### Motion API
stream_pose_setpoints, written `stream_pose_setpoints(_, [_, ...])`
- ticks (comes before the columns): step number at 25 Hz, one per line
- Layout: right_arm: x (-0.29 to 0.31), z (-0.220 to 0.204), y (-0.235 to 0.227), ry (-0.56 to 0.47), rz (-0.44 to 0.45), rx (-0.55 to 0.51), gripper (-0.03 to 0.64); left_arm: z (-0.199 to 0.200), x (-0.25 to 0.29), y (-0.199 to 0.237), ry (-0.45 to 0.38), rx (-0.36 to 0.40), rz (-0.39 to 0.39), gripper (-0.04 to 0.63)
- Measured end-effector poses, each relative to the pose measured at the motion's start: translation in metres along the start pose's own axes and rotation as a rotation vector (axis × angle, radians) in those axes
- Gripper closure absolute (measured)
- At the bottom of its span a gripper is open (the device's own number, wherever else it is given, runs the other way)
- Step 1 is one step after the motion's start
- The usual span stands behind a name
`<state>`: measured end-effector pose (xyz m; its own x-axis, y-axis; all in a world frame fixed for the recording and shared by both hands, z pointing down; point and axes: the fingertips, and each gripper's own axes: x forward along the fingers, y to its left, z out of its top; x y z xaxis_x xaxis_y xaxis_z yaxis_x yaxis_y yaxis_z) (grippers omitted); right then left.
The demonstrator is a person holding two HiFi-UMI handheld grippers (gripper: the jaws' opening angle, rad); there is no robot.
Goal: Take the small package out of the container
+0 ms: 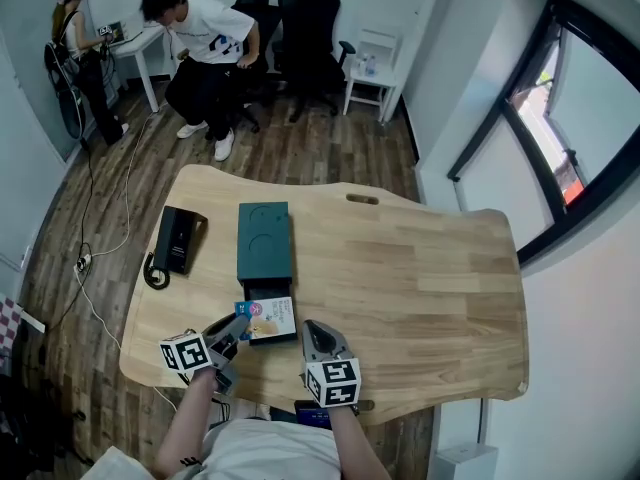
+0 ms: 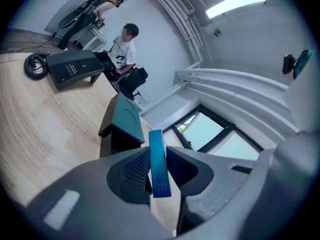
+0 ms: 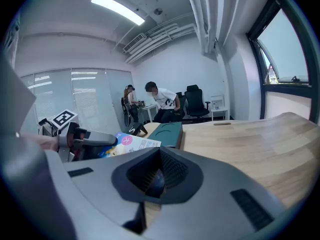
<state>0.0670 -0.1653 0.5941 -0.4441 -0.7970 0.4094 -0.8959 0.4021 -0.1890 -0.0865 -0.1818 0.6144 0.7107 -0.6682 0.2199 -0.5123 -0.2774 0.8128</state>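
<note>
Left hand-held gripper [image 1: 236,330] pinches the small package [image 1: 270,318] by its thin blue edge, pads clamped on either side. The package sits at the near end of the green container [image 1: 263,240], over the pulled-out black drawer [image 1: 268,290], printed face up. Right hand-held gripper [image 1: 316,336] hangs just right of the drawer, jaws pressed together, nothing in them.

Risks, as judged from here:
- **Slip:** the grip is on 1 edge only, near a corner. The flat package could pivot between the pads & slip out, dropping back into the drawer or onto the surface [image 1: 420,278].
- **Dragging the container:** whether the package is fully clear of the drawer can't be told. If its far edge is caught under the container's top, a pull toward the near side could drag the whole container. Nothing braces it, since the right hand-held gripper isn't touching it.
- **Damage:** a sharp tug could crease or tear the thin edge.

Black device [image 1: 178,240] & coiled cable [image 1: 155,273] at left lie well apart from the package. 2 people are at the far end of the room, so interference from either looks unlikely.
</note>
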Motion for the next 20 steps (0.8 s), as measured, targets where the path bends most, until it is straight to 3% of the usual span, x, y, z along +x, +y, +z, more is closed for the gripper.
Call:
stream_pose_setpoints(6, [-0.015,0.007,0.005,-0.037,-0.016,-0.009,0.612,0.007,-0.012,-0.030,-0.051,-0.052,-0.091,0.491])
stream_pose_setpoints(13, [-0.038,0.014,0.012,-0.077,-0.026,-0.028,0.612,0.013,-0.035,-0.045,-0.109,-0.096,-0.120,0.492])
stream_pose_setpoints(20, [-0.051,0.010,0.019,-0.085,-0.038,-0.029,0.612,0.003,-0.044,-0.059,-0.096,-0.042,-0.131,0.495])
